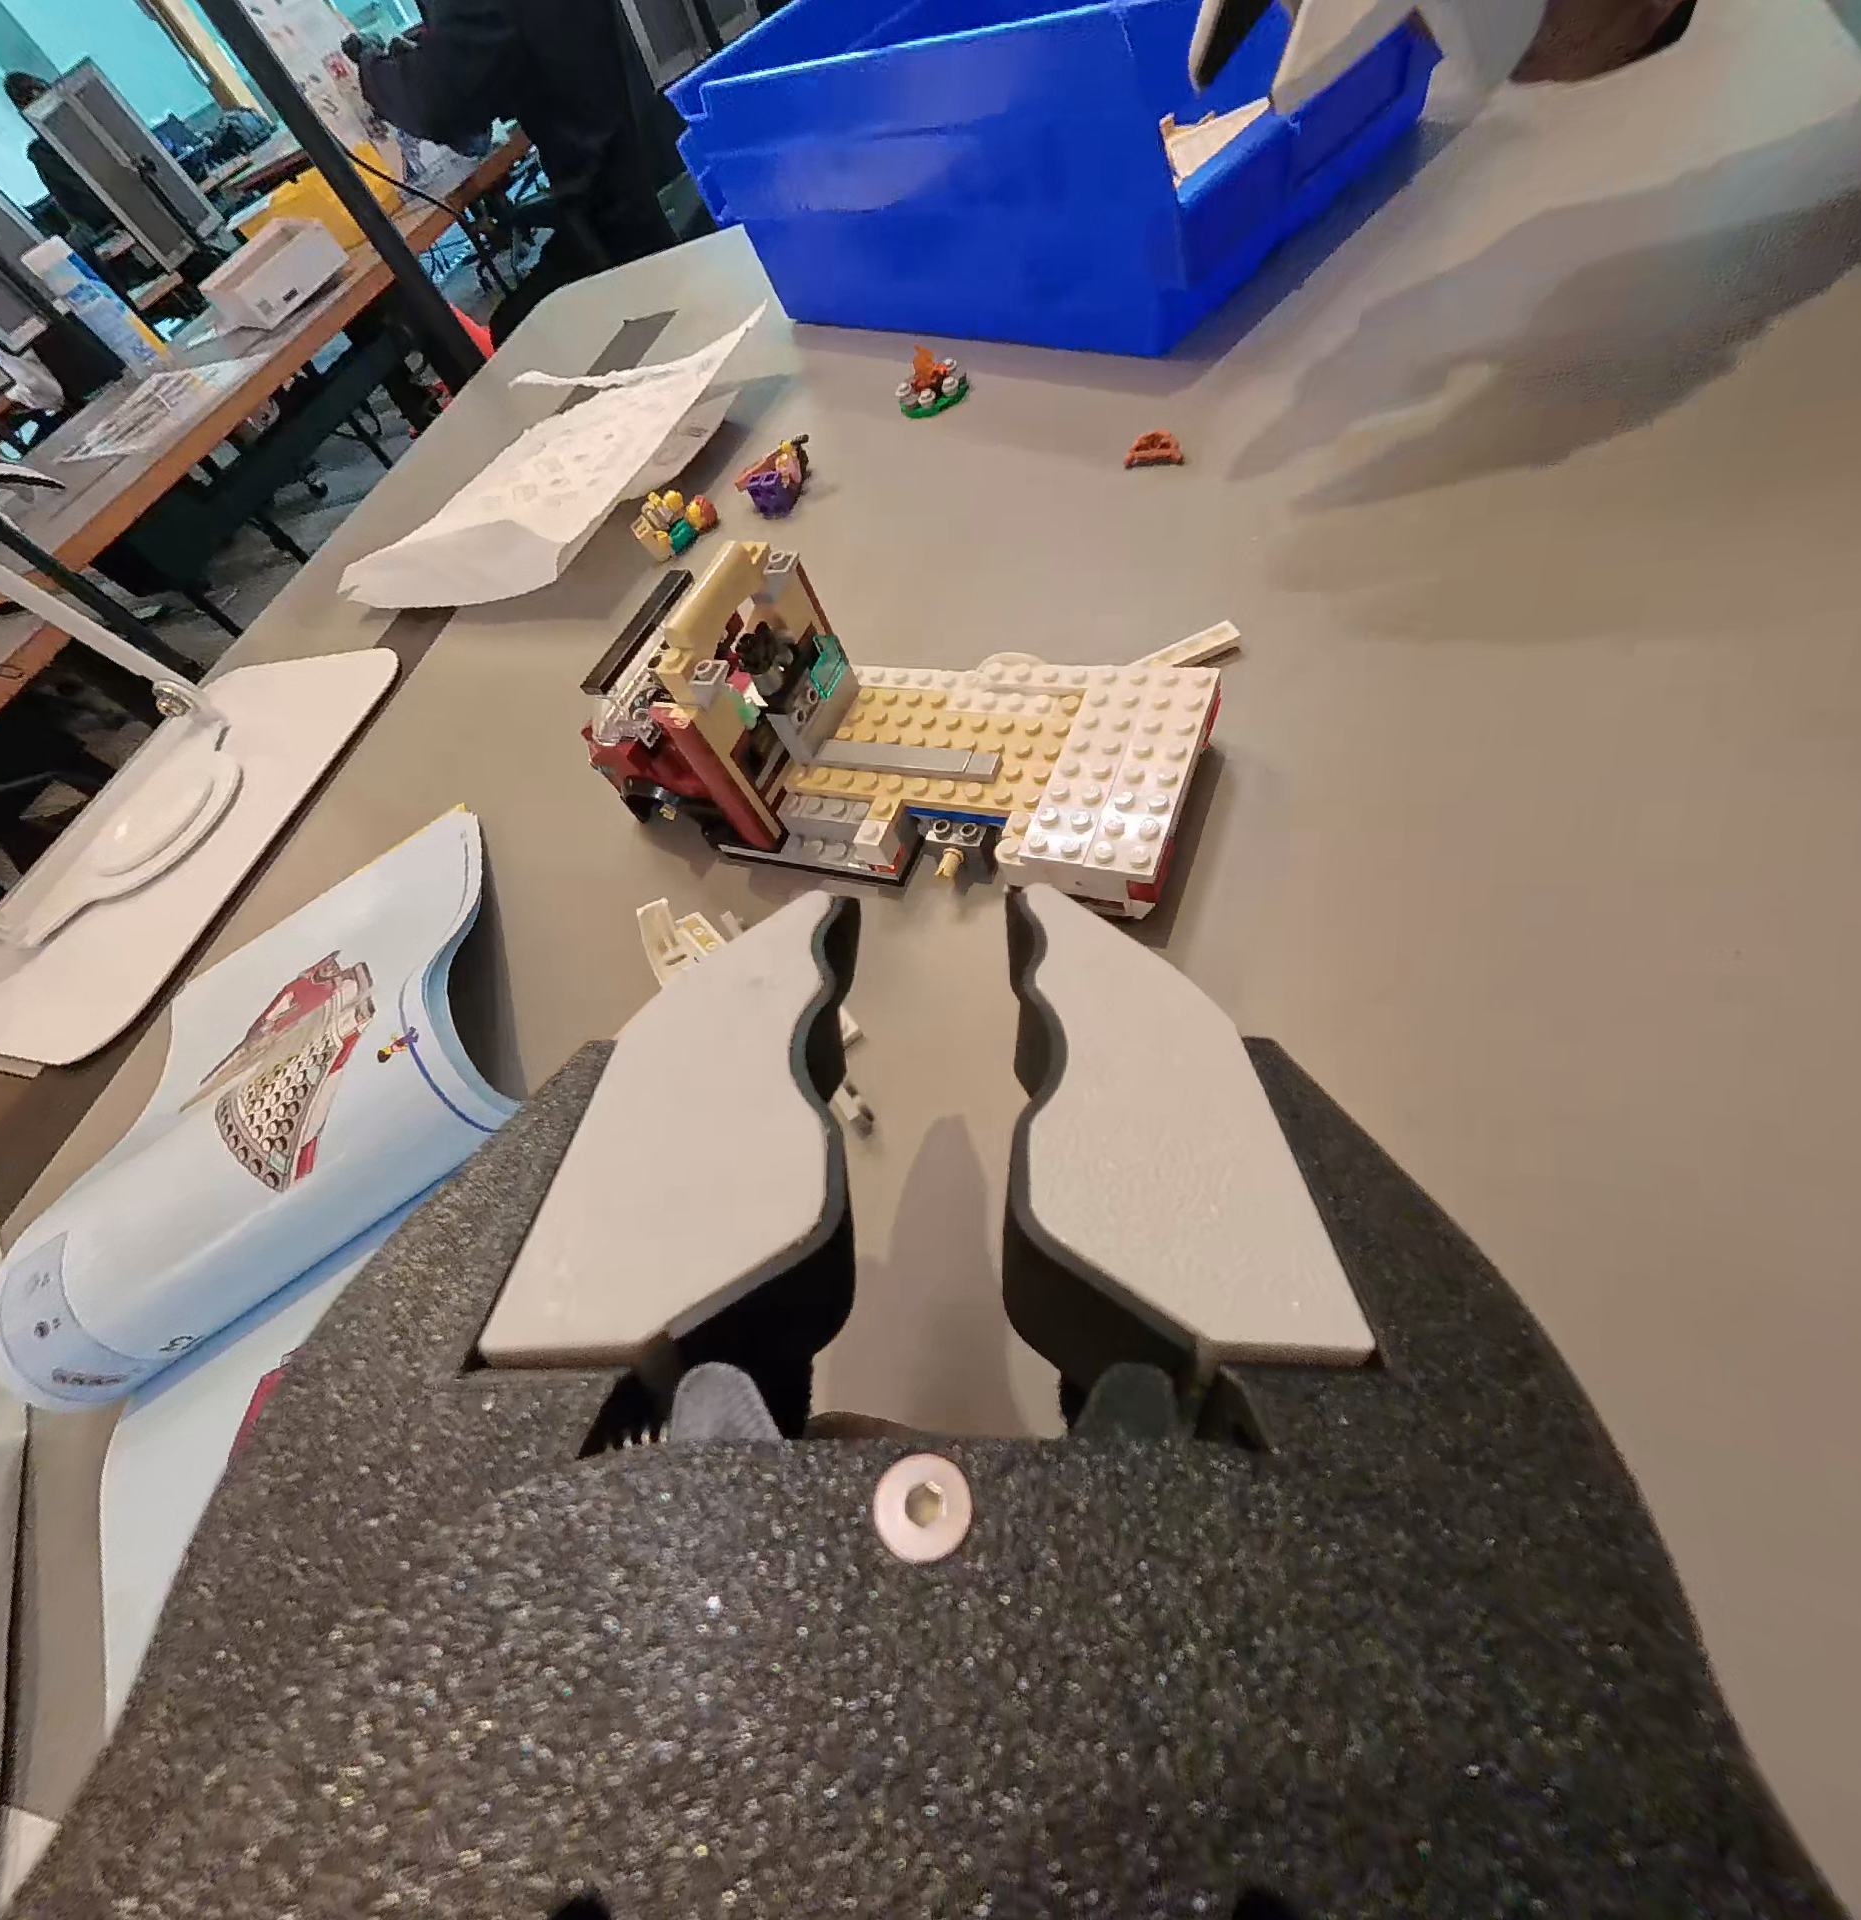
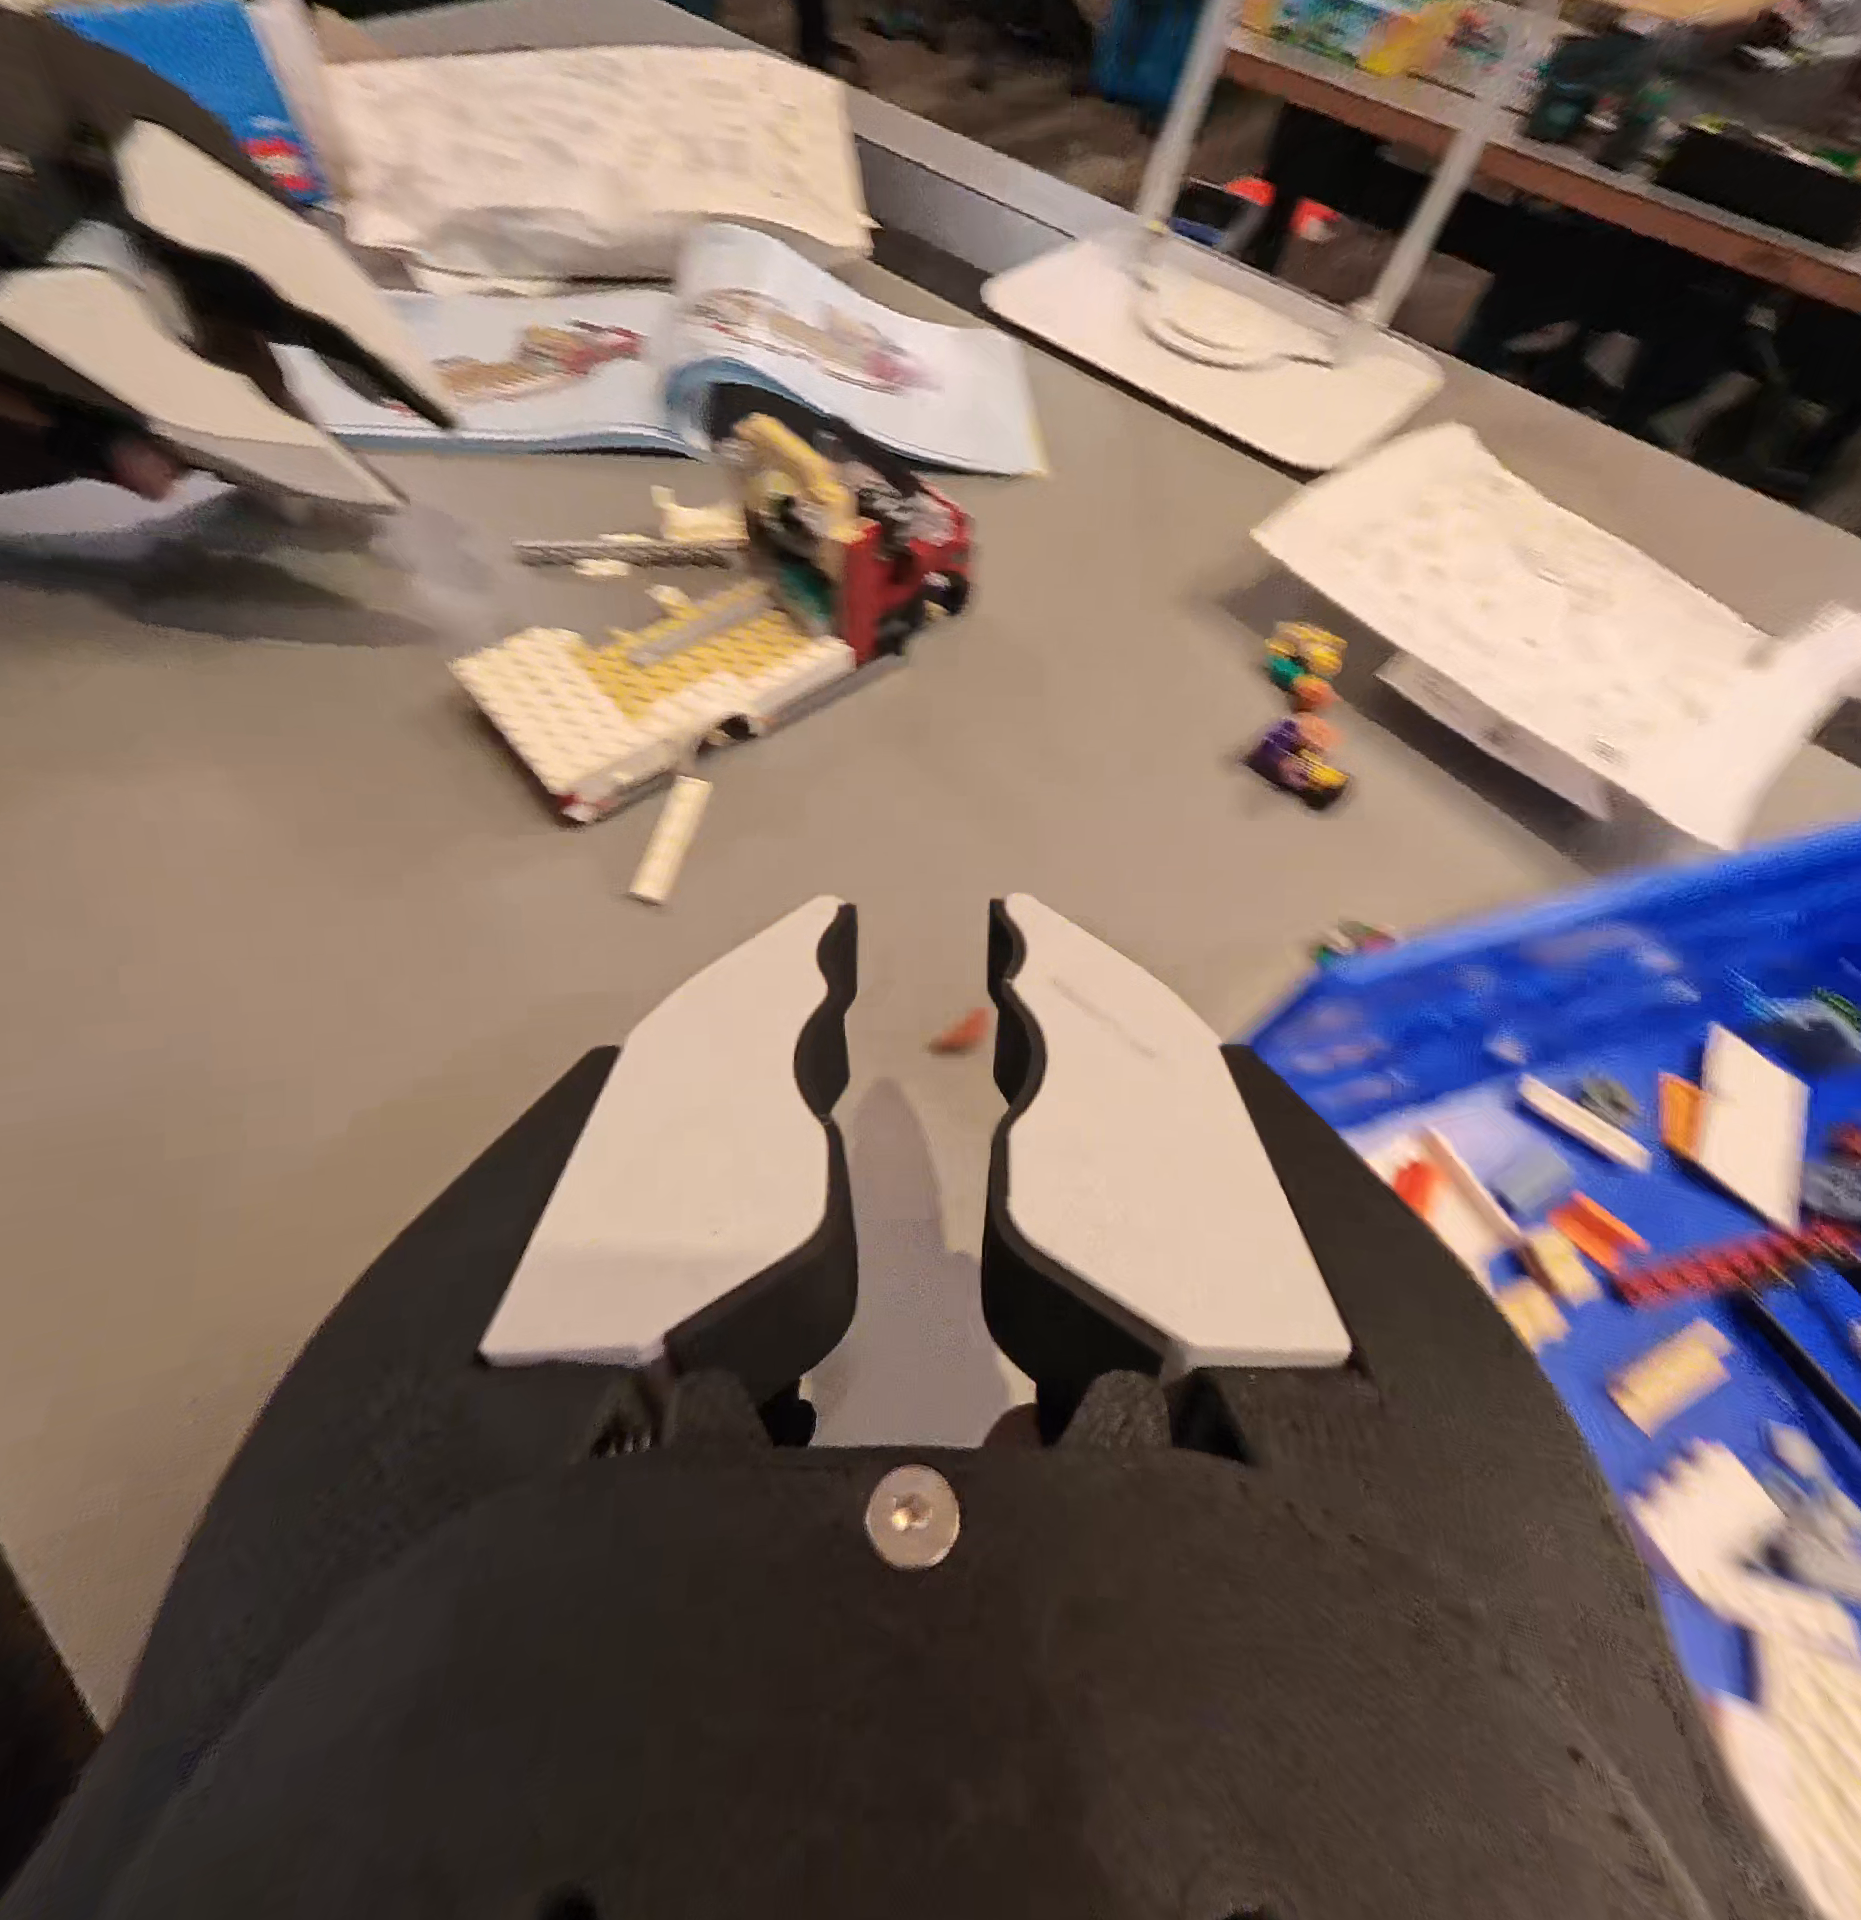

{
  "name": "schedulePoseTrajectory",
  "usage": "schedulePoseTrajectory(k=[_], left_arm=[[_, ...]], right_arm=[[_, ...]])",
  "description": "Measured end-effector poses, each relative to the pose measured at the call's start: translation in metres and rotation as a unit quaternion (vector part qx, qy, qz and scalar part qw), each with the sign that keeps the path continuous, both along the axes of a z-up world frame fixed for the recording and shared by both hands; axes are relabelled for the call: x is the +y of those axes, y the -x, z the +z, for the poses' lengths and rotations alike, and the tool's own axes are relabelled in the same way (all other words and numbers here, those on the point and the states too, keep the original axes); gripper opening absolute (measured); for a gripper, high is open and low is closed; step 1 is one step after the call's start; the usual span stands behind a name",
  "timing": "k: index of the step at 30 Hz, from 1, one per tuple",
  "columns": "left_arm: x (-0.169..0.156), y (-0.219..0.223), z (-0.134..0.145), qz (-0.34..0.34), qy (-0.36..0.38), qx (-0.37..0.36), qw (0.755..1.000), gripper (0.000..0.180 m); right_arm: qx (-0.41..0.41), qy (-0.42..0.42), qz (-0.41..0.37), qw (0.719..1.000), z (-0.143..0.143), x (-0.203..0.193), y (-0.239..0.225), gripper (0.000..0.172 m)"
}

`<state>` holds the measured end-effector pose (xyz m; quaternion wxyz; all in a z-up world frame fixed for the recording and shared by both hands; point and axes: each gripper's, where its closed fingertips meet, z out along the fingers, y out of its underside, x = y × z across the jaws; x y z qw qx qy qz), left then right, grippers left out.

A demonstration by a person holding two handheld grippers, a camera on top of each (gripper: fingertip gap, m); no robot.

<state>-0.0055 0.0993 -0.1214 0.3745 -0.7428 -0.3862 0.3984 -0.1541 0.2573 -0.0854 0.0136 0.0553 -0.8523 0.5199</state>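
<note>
My left gripper is open and empty. It hovers over the grey table just in front of a partly built brick vehicle with a tan and white studded floor and a dark red cab. Small white pieces lie beside its left finger. My right gripper is open and empty, above the table next to a blue bin. A small orange piece lies on the table below its fingers, untouched. The right wrist view is blurred; it shows the vehicle farther off and the left gripper at top left.
The blue bin holds several loose bricks. An open instruction booklet lies at the left. Minifigures, a small campfire build, a long white piece, a paper bag and a white stand base are on the table. Across from one pair of fingers to the other is roughly 25 cm. Measured from the fingertips, the small orange piece is 10 cm or so from the right gripper and 25 cm from the left. My left wrist view looks at it from another angle.
</note>
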Motion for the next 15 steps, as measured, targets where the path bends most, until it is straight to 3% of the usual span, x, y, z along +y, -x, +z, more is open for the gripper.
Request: schedulePoseTrajectory(k=[6,15], left_arm=[[0.009,0.002,-0.004,-0.011,-0.004,-0.009,1.000,0.032],[0.020,-0.001,-0.006,-0.034,-0.050,-0.033,0.998,0.038]], right_arm=[[-0.033,0.013,0.103,0.994,-0.012,-0.053,-0.060,0.025],[-0.077,0.011,0.170,0.982,-0.027,-0.103,-0.072,0.028]])
